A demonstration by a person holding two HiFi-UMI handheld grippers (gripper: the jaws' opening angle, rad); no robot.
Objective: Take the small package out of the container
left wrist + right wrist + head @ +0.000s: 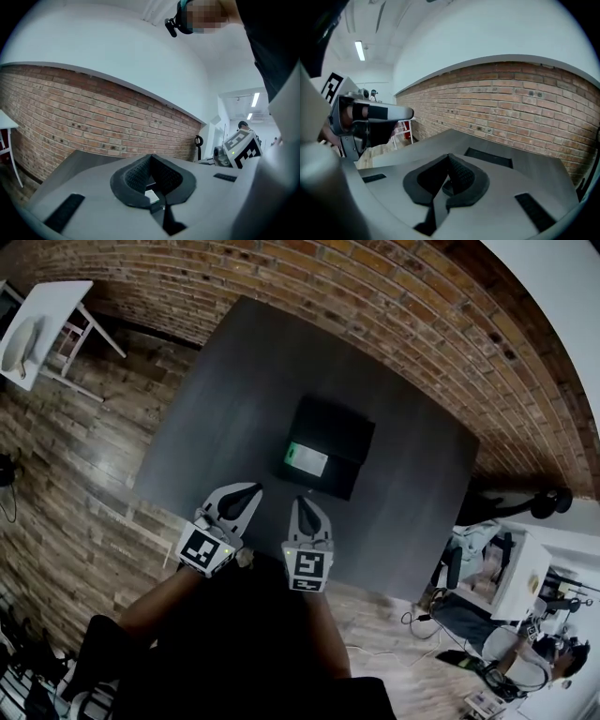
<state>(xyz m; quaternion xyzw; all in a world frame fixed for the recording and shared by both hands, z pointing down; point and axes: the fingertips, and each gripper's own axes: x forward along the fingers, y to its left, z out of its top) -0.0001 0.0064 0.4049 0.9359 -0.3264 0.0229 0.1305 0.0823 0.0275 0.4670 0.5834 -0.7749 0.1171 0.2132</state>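
The small package (pixel 307 459) is seen lying in the black container (pixel 345 430) on the desk (pixel 234 395), just ahead of the right gripper (pixel 306 503), the left gripper (pixel 246 493) being slightly farther; its long axis is set crosswise. Both pairs of jaws are closed tip to tip, nothing held

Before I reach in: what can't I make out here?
- Print on the package: head view, too small.
- Depth of the container: head view, black walls blend together.
- Left gripper view: the jaws cover all but a corner of the package.
- Right gripper view: package not visible past the jaws.
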